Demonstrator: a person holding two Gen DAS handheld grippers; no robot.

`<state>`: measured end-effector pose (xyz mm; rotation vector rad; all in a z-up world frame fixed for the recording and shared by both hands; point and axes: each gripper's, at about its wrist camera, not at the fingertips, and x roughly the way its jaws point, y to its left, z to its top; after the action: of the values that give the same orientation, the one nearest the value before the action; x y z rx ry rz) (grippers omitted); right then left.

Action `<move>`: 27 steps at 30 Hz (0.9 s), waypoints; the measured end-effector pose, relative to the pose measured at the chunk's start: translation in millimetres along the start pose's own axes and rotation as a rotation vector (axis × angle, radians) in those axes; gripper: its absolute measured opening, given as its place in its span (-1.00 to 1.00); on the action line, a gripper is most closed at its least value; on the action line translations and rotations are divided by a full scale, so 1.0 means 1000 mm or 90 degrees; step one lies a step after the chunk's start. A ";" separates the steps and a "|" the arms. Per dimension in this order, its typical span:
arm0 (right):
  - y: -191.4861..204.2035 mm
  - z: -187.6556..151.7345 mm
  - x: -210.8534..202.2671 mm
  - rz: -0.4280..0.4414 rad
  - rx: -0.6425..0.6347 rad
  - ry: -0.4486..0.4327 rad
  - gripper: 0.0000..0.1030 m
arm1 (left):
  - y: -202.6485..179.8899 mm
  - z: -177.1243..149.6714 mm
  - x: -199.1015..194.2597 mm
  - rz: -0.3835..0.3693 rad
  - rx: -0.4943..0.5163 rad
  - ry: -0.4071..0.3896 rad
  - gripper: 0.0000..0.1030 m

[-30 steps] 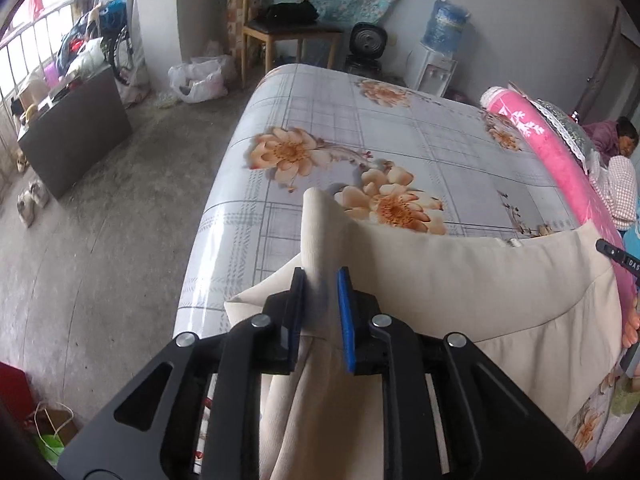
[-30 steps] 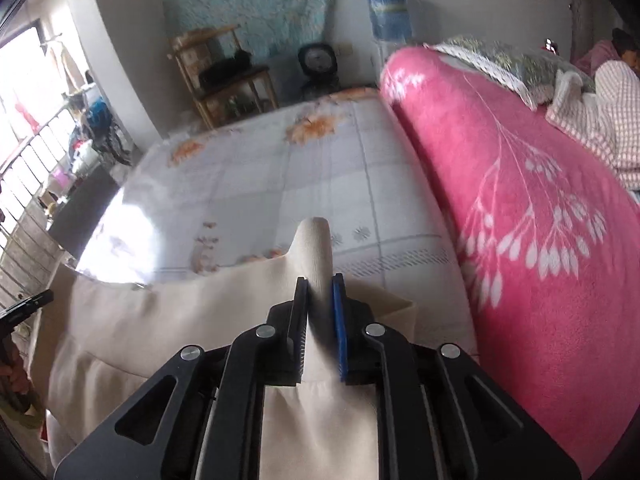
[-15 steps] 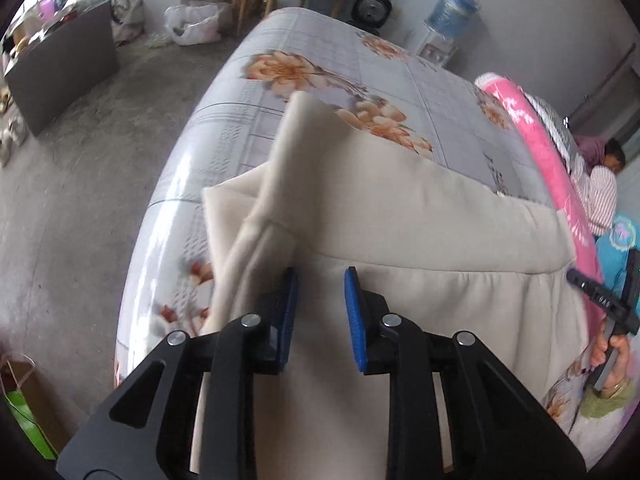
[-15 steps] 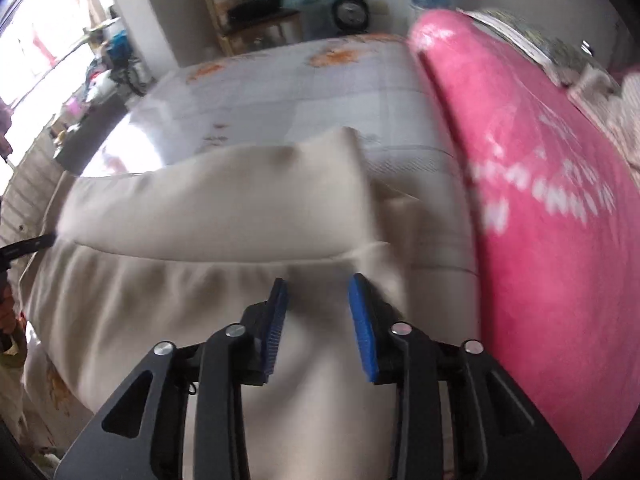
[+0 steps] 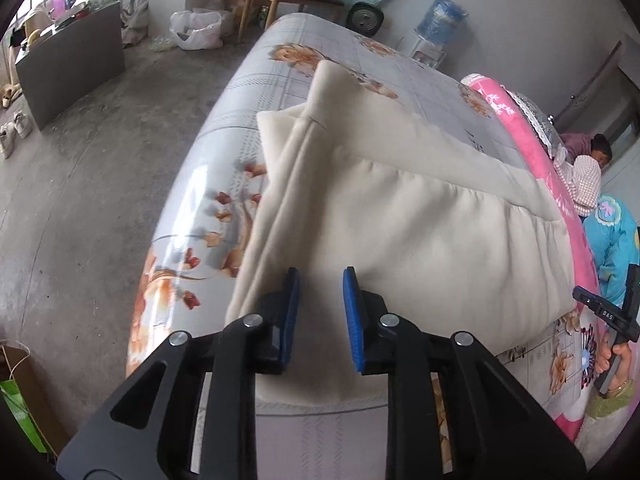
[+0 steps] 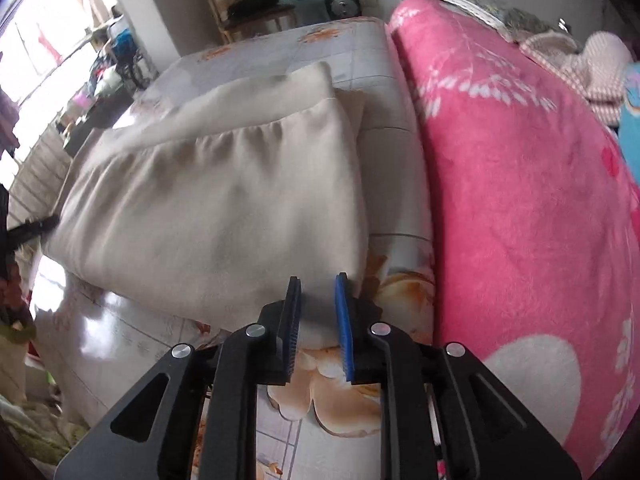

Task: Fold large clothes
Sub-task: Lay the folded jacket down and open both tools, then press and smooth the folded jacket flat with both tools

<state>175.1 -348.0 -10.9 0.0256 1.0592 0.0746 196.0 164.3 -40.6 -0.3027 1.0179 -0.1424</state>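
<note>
Both tongs have let go since a second ago: each then pinched an upstanding ridge of the cream garment, and now that cloth lies folded over on the bed while I back toward the near edge.

My left tongs stand slightly apart with nothing clamped; the cream garment merely shows through the gap. It lies doubled across the floral bed sheet, its folded-over flap running toward 12 o'clock. My right tongs have just been opening, and nothing is between the pads; they hover at the garment's right-hand near corner, with the pink blanket close at 3 o'clock.

I judge the main risk to be at the left edge, where a layered seam and a lower corner stick out toward 10 o'clock: the layers are not squared, so another fold could lock in a skewed shape. The sheet looks glossy, so a careless drag may slide the whole bundle toward the edge. On the right, a pinch could catch the sheet too.

How many layers lie underneath I cannot tell. The garment's near edge is hidden behind my own tongs in both views, and the right view is somewhat blurred.
</note>
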 end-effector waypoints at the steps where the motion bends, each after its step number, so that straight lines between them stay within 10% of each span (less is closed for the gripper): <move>1: 0.008 0.002 -0.011 -0.023 -0.023 -0.018 -0.65 | -0.003 0.000 -0.010 -0.002 0.012 -0.015 -0.55; 5: 0.052 0.008 -0.040 0.014 -0.068 -0.074 -0.55 | -0.040 -0.008 -0.042 -0.040 0.098 -0.075 -0.38; 9: 0.098 -0.002 -0.012 0.058 -0.094 -0.071 0.01 | -0.083 -0.023 -0.021 -0.044 0.158 -0.052 -0.12; 14: 0.109 -0.014 0.021 0.002 -0.082 0.013 0.05 | -0.078 -0.045 0.004 0.035 0.157 -0.012 -0.04; 22: 0.193 0.010 -0.009 0.088 -0.152 -0.106 0.09 | -0.088 -0.034 -0.013 -0.008 0.136 -0.070 0.19; 27: 0.221 0.000 0.044 0.069 -0.147 -0.043 0.20 | -0.101 -0.048 0.019 0.069 0.159 -0.054 0.42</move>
<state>185.2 -124.2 -36.3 -0.1229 0.9764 0.2922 167.0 54.7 -47.4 -0.0253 0.9187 -0.1557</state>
